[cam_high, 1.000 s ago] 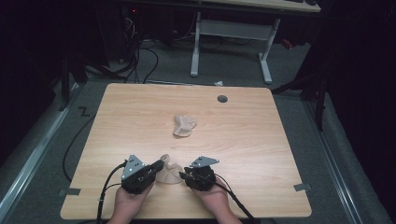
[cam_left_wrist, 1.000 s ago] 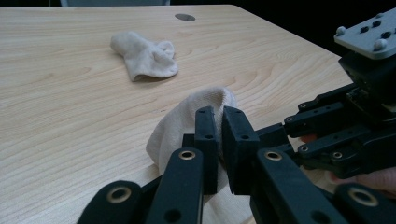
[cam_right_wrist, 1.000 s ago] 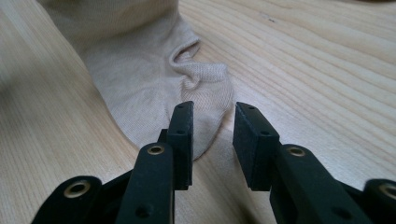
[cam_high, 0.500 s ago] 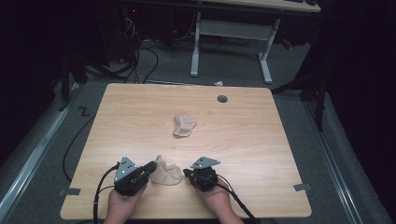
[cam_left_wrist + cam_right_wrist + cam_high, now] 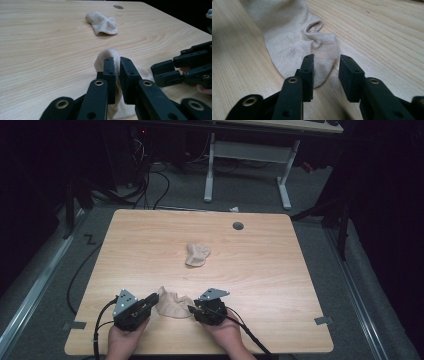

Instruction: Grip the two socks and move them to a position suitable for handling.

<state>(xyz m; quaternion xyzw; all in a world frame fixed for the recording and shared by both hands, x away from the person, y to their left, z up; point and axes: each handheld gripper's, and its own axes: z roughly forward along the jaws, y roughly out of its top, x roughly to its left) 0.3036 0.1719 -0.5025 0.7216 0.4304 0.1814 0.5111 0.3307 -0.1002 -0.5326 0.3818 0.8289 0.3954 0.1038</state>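
Observation:
A beige sock (image 5: 173,303) lies crumpled near the table's front edge, between both grippers. My left gripper (image 5: 151,301) is shut on its left end; in the left gripper view the fabric (image 5: 109,53) rises in a fold pinched between the jaws of the left gripper (image 5: 117,62). My right gripper (image 5: 192,310) sits at the sock's right end, and its jaws have just been opening. In the right gripper view the right gripper (image 5: 327,61) stands open, with the sock's rounded end (image 5: 299,47) lying on the wood just ahead of its left jaw. A second beige sock (image 5: 197,254) lies folded mid-table.
The wooden table (image 5: 260,270) has a round cable hole (image 5: 238,225) near its far edge. Behind it stands a white desk frame (image 5: 282,180), with cables (image 5: 150,175) on the floor. Cables trail from both grippers over the front edge.
My left gripper has moved left and slightly toward the front edge, drawing the sock's end with it. The sock now lies wider between the grippers. The right hand has stayed put.

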